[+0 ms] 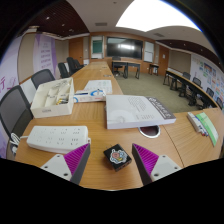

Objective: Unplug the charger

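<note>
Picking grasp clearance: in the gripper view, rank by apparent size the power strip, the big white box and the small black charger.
1. White box
2. Power strip, nearly as big, nearer the camera
3. Black charger, between the open fingers

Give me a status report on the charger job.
Hand-held gripper open, holding nothing. Charger on the table, just ahead between the fingers. Nothing in the way.

Long wooden table (110, 135); office chairs (14, 108) beside; wall screen (124, 46); bright ceiling light (158, 14).
</note>
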Motion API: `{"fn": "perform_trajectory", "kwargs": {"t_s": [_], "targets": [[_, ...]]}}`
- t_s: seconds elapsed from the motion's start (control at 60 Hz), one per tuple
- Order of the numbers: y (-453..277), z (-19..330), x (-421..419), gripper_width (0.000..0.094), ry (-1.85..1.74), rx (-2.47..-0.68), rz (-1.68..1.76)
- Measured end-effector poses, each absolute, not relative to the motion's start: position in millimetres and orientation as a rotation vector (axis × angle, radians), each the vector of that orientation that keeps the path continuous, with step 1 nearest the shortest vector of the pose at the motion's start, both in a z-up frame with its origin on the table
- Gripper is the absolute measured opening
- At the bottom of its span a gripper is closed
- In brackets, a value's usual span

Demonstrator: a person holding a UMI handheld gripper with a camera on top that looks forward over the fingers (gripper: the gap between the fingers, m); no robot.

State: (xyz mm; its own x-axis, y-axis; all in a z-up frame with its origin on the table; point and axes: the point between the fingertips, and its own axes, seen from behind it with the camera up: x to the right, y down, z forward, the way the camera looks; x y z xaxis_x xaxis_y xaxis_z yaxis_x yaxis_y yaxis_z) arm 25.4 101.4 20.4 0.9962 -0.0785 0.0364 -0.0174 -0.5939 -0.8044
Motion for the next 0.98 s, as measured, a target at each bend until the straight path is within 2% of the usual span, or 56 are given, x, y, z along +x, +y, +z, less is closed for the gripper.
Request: {"fn": "perform_trajectory", "kwargs": {"t_s": [0.167, 0.45, 0.6, 0.733, 0.983], "targets": [[47.9, 50.4, 27.0, 0.0845, 0.098, -2.270, -0.150], [-59.8, 153.9, 1.3, 0.0853, 0.060, -2.217, -0.225], [-113.9, 193.3, -13.8, 0.0851, 0.061, -2.198, -0.230], [-144.7, 211.7, -22.7, 0.0853, 0.059, -2.183, -0.232], [-165.3, 224.3, -27.8, 0.0852, 0.063, -2.178, -0.226]]}}
